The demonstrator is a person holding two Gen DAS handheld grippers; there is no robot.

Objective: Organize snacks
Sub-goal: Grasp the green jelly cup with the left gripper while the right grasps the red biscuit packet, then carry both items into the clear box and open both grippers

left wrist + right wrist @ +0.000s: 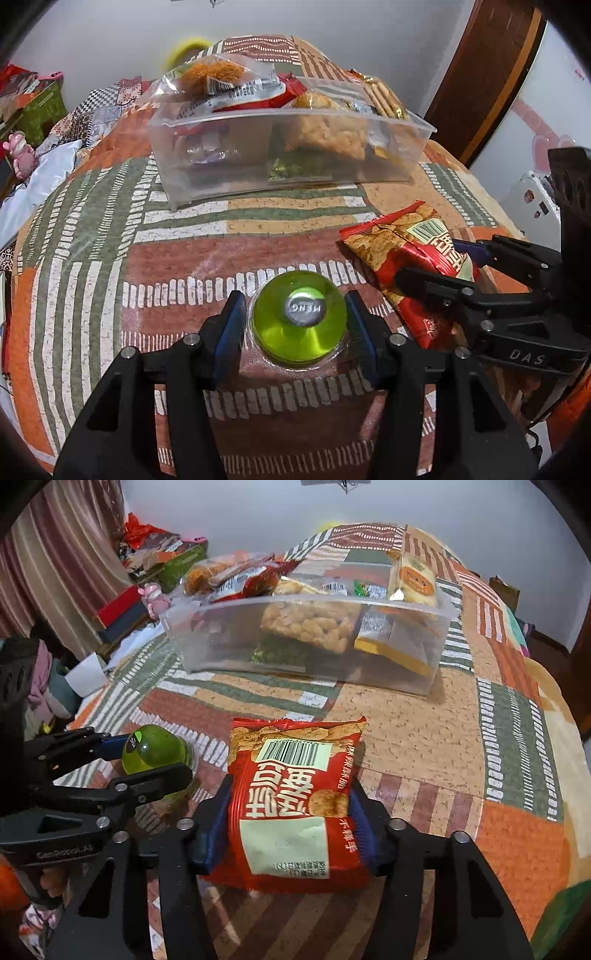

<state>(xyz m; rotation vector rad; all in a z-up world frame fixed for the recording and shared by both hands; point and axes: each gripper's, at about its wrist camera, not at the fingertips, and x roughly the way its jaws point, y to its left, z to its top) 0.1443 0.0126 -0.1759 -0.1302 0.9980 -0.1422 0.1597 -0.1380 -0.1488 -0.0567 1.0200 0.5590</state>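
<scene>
A green jelly cup (pixel 299 319) sits upside down on the patterned cloth, between the blue pads of my left gripper (pixel 297 325), which touch its sides. It also shows in the right wrist view (pixel 155 751). My right gripper (pixel 291 812) is shut on a red snack packet (pixel 295 794) with a barcode, its pads pressing both side edges; the packet also shows in the left wrist view (pixel 410 251). A clear plastic bin (pixel 288 155) holding several snack packets stands further back, also in the right wrist view (pixel 306 638).
The table carries a patchwork cloth (pixel 184 258) in green, orange and brown. Boxes and a pink toy (pixel 155 594) lie beyond the table's left edge. A dark wooden door frame (pixel 491 74) stands at the back right.
</scene>
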